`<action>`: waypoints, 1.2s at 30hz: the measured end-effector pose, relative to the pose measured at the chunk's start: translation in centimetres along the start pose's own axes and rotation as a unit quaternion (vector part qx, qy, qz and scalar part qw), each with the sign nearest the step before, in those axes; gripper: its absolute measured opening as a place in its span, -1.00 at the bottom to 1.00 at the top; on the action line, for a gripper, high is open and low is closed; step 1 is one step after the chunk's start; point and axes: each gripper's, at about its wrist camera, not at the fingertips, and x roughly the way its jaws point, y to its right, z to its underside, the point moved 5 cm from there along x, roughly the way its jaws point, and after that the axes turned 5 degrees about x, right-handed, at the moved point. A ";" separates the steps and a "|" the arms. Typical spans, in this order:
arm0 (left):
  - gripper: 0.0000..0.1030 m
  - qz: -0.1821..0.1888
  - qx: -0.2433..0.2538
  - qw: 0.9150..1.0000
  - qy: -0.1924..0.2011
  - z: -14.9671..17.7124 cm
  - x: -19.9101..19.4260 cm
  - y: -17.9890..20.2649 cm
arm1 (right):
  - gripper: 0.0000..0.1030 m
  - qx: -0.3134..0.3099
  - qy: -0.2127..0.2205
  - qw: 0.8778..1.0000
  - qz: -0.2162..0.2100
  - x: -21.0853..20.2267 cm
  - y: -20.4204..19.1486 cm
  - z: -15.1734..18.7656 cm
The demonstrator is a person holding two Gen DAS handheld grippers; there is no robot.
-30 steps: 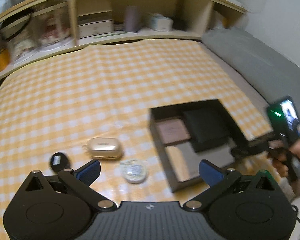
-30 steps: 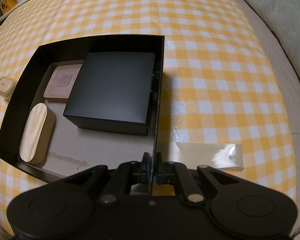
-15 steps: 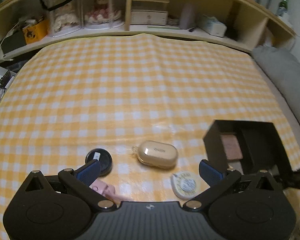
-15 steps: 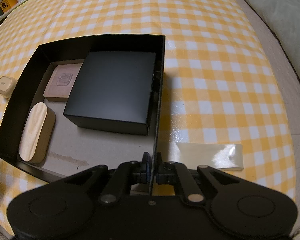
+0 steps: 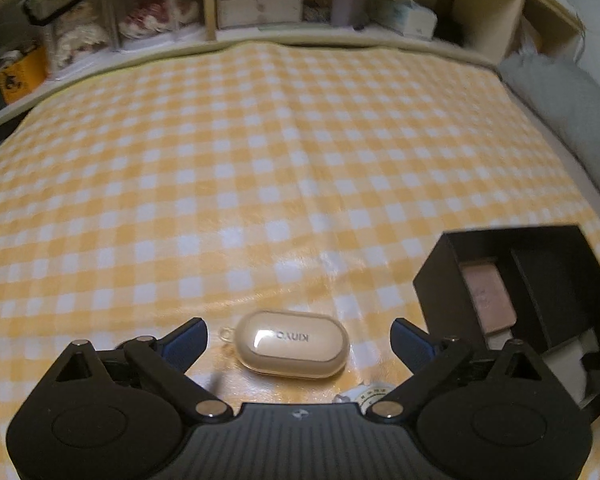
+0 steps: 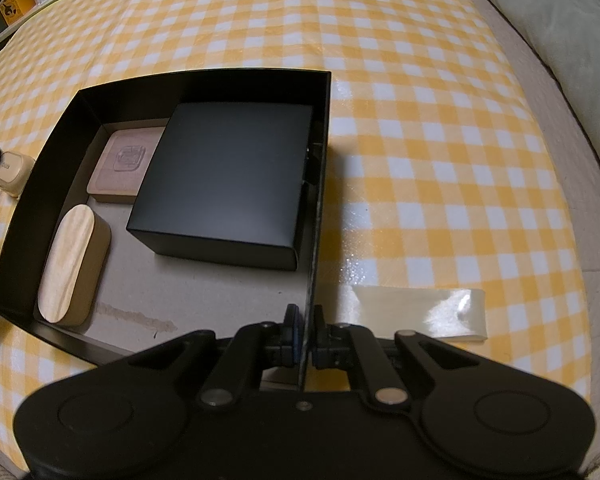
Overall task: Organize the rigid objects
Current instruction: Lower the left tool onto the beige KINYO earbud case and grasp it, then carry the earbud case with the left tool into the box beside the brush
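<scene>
A yellow-and-white checked cloth [image 5: 260,152] covers the surface. The left gripper [image 5: 300,340] stands wide, jaws closing, with the glossy beige oval earbud case [image 5: 294,344] between them untouched, long axis spanning pad to pad, loop leftward. Right of it sits the open black cardboard tray [image 6: 52,148]; the right gripper [image 6: 304,336] pinches its near right wall.

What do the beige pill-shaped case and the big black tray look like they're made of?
Beige case: seemingly glossy plastic under a clear cover, judging by its bright glare patch and translucent rim. Black tray: probably matte cardboard, with thin walls and a bare grey board floor.
</scene>
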 end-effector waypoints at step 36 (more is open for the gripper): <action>0.68 0.108 0.101 0.986 0.079 -1.4 -5.2 4.5 | -0.88 0.000 0.000 1.000 0.002 0.0 -0.2 0.1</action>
